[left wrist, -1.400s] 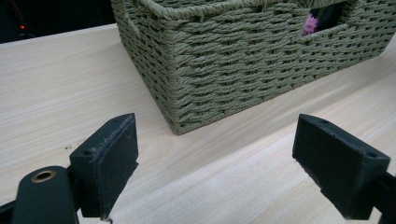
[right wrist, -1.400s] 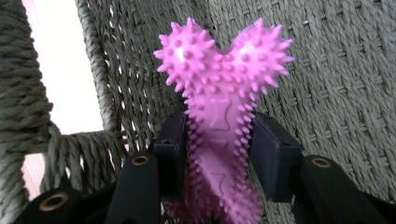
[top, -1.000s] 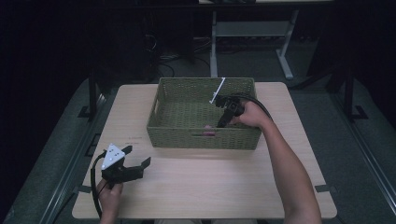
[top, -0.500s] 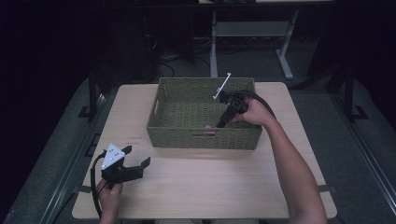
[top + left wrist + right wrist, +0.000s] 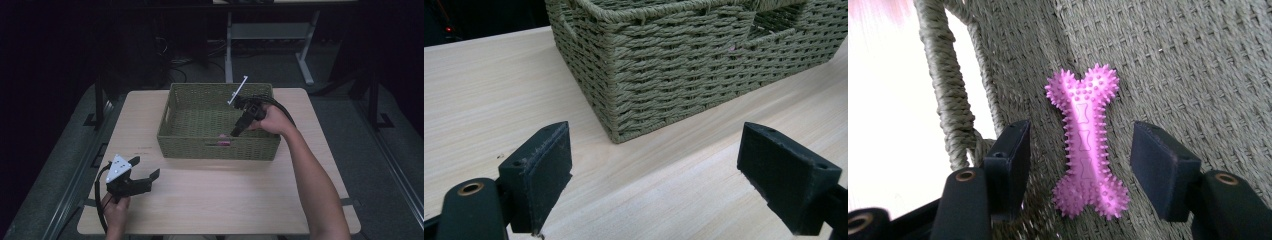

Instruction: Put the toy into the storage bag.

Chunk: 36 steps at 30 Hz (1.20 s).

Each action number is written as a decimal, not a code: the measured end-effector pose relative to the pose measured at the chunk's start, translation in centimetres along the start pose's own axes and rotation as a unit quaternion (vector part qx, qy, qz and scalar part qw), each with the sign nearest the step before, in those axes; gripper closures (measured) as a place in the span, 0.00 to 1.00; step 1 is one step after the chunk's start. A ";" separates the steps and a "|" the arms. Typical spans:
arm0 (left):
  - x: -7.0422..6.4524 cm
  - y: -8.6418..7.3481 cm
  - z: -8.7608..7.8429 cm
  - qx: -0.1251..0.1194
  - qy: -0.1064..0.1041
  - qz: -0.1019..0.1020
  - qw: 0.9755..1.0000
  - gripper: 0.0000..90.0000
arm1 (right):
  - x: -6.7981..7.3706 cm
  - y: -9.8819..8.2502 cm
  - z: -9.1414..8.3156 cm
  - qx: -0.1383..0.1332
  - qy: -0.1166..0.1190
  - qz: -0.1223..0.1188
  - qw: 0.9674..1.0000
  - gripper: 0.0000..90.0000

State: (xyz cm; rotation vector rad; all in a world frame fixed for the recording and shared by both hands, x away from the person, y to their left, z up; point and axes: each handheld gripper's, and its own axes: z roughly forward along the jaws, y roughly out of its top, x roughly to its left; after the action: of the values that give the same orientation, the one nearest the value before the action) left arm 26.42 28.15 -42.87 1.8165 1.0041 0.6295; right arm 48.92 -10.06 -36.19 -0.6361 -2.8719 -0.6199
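A pink spiky bone-shaped toy [image 5: 1086, 145] lies on the floor of the green woven basket [image 5: 220, 149], close to its near wall; a speck of that pink toy [image 5: 224, 136] also peeks over the basket's front wall. My right gripper [image 5: 1079, 165] hangs open above the toy, one jaw on either side of it, not touching. From above, the right gripper [image 5: 237, 131] points down into the basket's right half. My left gripper [image 5: 146, 170] rests open on the table near the front left corner, with the basket's corner [image 5: 624, 75] ahead of it.
The basket [image 5: 704, 55] stands at the far middle of the light wooden table [image 5: 215, 200]. A handle slot opens in the basket wall [image 5: 955, 95] beside the toy. Dark floor and a desk frame [image 5: 270, 35] lie beyond the table.
My right gripper has lifted and drawn back a little inside the basket, now tilted down over the toy. The left gripper has stayed put.
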 end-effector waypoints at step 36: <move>-0.2 0.0 0.3 0.008 0.001 0.006 1.000 0.15 | 3.0 -2.0 -5.4 -0.057 -0.018 -0.013 0.998 0.35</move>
State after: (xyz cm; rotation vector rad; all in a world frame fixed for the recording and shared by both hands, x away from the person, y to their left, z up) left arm 26.52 27.85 -42.97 1.8376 1.0027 0.6325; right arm 45.53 -12.85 -31.40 -0.6325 -2.8995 -0.7876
